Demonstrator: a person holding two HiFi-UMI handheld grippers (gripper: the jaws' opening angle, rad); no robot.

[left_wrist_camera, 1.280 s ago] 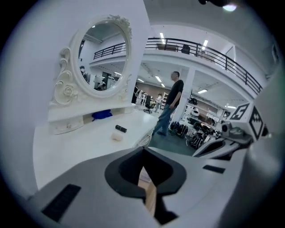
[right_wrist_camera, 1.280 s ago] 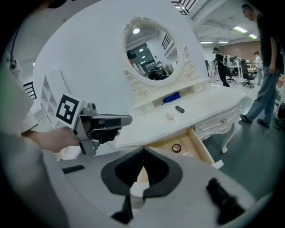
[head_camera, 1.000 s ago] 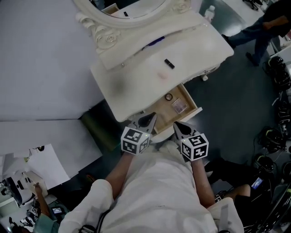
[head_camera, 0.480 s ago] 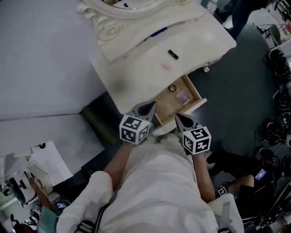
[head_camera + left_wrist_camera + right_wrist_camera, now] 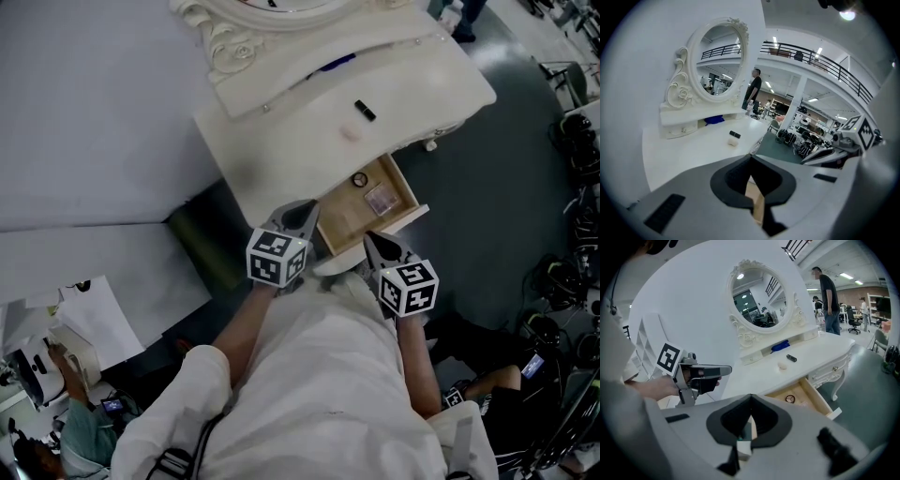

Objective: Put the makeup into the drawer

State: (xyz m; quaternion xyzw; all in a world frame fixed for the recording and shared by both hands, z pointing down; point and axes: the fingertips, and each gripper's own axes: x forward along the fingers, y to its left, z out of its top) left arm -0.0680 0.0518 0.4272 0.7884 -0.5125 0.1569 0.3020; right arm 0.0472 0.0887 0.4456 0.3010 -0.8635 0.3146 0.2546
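A white vanity table [image 5: 281,150] with an oval mirror [image 5: 759,298] has its right drawer [image 5: 405,192] pulled open. In the drawer lie a small dark ring [image 5: 359,179] and a clear pinkish case [image 5: 379,200]. On the tabletop rest a black stick [image 5: 365,111], a pale pink lump [image 5: 350,134] and, under the mirror shelf, a blue item [image 5: 333,64]. My left gripper [image 5: 303,216] is shut and empty at the table's front edge, left of the drawer. My right gripper [image 5: 372,242] is shut and empty just before the drawer front.
A white partition [image 5: 84,122] stands left of the table, with a dark green bin-like object [image 5: 202,246] below the table's corner. Cables and gear [image 5: 572,281] crowd the floor at right. A person [image 5: 828,291] stands beyond the table.
The left gripper has edged a little toward the table front. The right gripper has kept still. The person's legs at the top right have left the head view.
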